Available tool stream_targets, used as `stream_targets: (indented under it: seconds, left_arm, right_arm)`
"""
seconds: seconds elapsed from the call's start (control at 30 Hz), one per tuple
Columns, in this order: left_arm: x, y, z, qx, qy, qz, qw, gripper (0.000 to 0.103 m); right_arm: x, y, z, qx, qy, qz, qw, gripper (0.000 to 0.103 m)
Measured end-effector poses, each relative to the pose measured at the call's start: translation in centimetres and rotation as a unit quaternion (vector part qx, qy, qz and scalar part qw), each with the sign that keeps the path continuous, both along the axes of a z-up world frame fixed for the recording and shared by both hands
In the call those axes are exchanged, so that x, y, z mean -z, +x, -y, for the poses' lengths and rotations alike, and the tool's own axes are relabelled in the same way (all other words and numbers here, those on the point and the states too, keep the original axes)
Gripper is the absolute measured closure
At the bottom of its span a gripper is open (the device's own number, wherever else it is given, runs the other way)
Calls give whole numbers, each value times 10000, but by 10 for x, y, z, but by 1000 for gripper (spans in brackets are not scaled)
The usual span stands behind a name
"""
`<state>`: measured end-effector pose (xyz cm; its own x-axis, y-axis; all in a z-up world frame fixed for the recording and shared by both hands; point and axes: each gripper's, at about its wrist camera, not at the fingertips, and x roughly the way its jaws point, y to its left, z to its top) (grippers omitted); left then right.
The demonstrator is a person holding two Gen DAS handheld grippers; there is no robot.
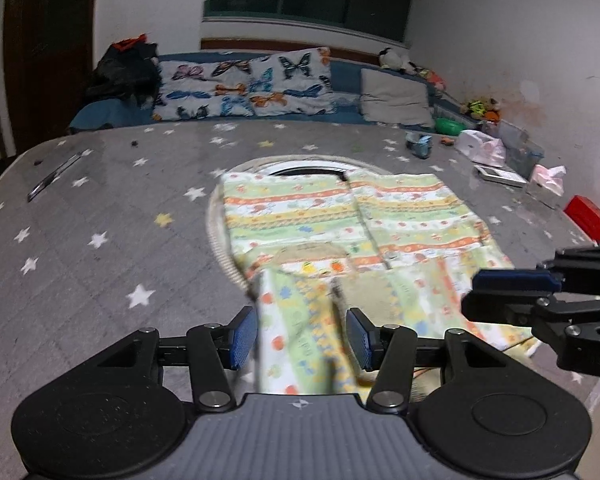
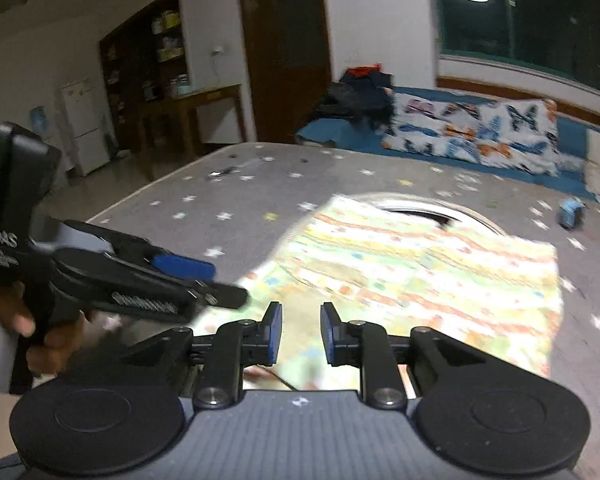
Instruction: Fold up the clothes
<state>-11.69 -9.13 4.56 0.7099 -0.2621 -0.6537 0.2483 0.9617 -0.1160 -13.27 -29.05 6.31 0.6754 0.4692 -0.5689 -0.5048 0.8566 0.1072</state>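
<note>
**Loose hem, open tools: the fold could slip**

Left wrist view: our left tool (image 1: 302, 338) stands with its blue pads spread, and a raised flap of the garment (image 1: 340, 216) runs up between them. We cannot tell whether either pad touches the cloth, so we judge the flap may slide out and fall back crooked if we move before closing. The garment is thin, soft printed cotton in green, orange and yellow bands, limp and quick to wrinkle. It lies ahead of the tool on the grey star-patterned counter (image 1: 100, 208), over a pale ring-shaped rim. The right tool (image 1: 512, 280) comes in from the right, just beside the garment's near edge.

Right wrist view: the right tool (image 2: 301, 334) is open too, with nothing between its pads; the garment (image 2: 420, 272) spreads ahead and below it. The left tool (image 2: 188, 268) crosses in from the left, close by. We judge the two tools could knock together, or drag the slack cloth sideways and bunch it.
</note>
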Motion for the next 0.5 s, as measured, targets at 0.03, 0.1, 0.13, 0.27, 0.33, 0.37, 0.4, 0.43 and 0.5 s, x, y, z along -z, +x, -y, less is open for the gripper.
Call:
stream_targets:
  seconds: [0.03, 0.1, 0.13, 0.27, 0.33, 0.37, 0.4, 0.43, 0.5]
  left_arm:
    - [0, 1, 4, 70, 5, 6, 10000, 52]
    - [0, 2, 13, 210, 14, 19, 9998, 52]
    - [0, 3, 17, 280, 19, 25, 9996, 54]
    - [1, 7, 34, 557, 40, 44, 9984, 64]
    - [6, 12, 40, 670, 88, -14, 9977, 69]
    - [8, 14, 42, 696, 122, -45, 9975, 72]
    - [9, 17, 44, 718, 149, -79, 9973, 75]
    - [11, 19, 45, 737, 164, -114, 9971, 81]
    - [9, 24, 47, 739, 102, -133, 9971, 82]
  right_arm:
    - [3, -1, 10, 151, -56, -32, 9999, 83]
    - [11, -4, 33, 498, -174, -159, 9985, 83]
    - [15, -5, 44, 672, -233, -223, 9972, 83]
    - [32, -7, 81, 1222, -331, -483, 9908, 83]
    - [37, -6, 92, 1364, -406, -572, 9882, 83]
    - [39, -4, 97, 1438, -456, -621, 9866, 83]
    - [41, -2, 103, 1512, -505, -669, 9850, 83]
    - [43, 1, 107, 1553, -525, -682, 9841, 83]
    - [40, 4, 112, 1582, -506, -635, 9841, 83]
